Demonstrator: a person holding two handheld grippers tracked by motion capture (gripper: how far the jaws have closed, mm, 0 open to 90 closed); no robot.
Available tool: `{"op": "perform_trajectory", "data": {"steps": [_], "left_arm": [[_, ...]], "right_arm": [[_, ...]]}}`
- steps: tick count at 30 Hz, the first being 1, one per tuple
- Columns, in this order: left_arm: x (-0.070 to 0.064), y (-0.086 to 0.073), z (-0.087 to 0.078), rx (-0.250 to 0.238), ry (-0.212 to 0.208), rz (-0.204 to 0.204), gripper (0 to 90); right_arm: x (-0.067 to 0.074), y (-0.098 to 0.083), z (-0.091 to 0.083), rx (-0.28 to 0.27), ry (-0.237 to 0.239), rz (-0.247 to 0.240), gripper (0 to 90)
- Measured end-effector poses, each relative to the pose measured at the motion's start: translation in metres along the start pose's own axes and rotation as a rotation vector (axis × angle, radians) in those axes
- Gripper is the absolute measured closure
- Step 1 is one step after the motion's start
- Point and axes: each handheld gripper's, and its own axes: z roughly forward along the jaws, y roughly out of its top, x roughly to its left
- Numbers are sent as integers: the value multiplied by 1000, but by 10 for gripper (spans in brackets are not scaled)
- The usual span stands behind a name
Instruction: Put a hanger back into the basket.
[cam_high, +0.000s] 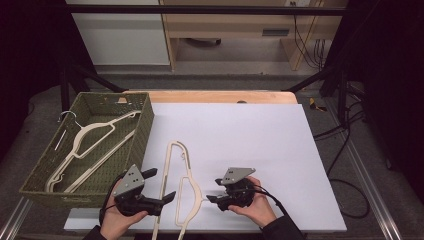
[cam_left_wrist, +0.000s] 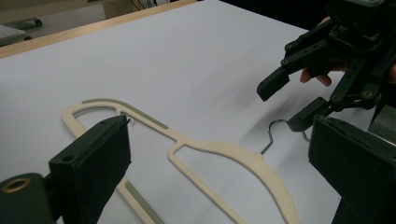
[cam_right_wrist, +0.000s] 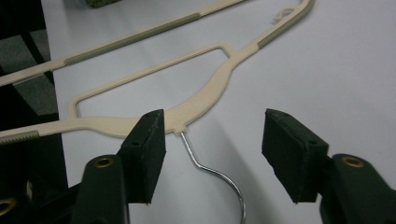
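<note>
A cream hanger (cam_high: 164, 170) lies flat on the white sheet (cam_high: 240, 135), with its wire hook (cam_right_wrist: 215, 172) pointing right toward my right gripper. My right gripper (cam_high: 213, 191) sits low over the sheet. Its jaws are apart on either side of the hook's stem, and neither pad touches it. In the left gripper view this gripper (cam_left_wrist: 287, 102) hovers just above the hook (cam_left_wrist: 271, 135). My left gripper (cam_high: 161, 186) is wide open over the hanger's long bar and shoulder (cam_left_wrist: 233, 151), holding nothing.
A green woven basket (cam_high: 142, 125) at the left holds more cream hangers (cam_high: 92, 132). The table's wooden edge (cam_high: 220, 96) runs behind the sheet. Bare sheet stretches to the right and far side of the hanger. Cables lie on the floor at the right.
</note>
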Motion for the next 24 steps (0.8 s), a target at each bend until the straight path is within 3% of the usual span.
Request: {"op": "perform_trajectory", "data": {"steps": [6, 11, 18, 24], "left_arm": [[-3, -3, 4, 14, -11, -1, 59], [-4, -5, 8, 26, -20, 1, 59], [-4, -6, 11, 35, -25, -2, 61], [-8, -7, 16, 49, -38, 3, 65]], "right_arm": [[1, -4, 18, 45, 33, -40, 555], [0, -5, 25, 72, 71, -46, 666], [2, -7, 30, 106, 82, -93, 817], [3, -5, 31, 130, 95, -139, 870]]}}
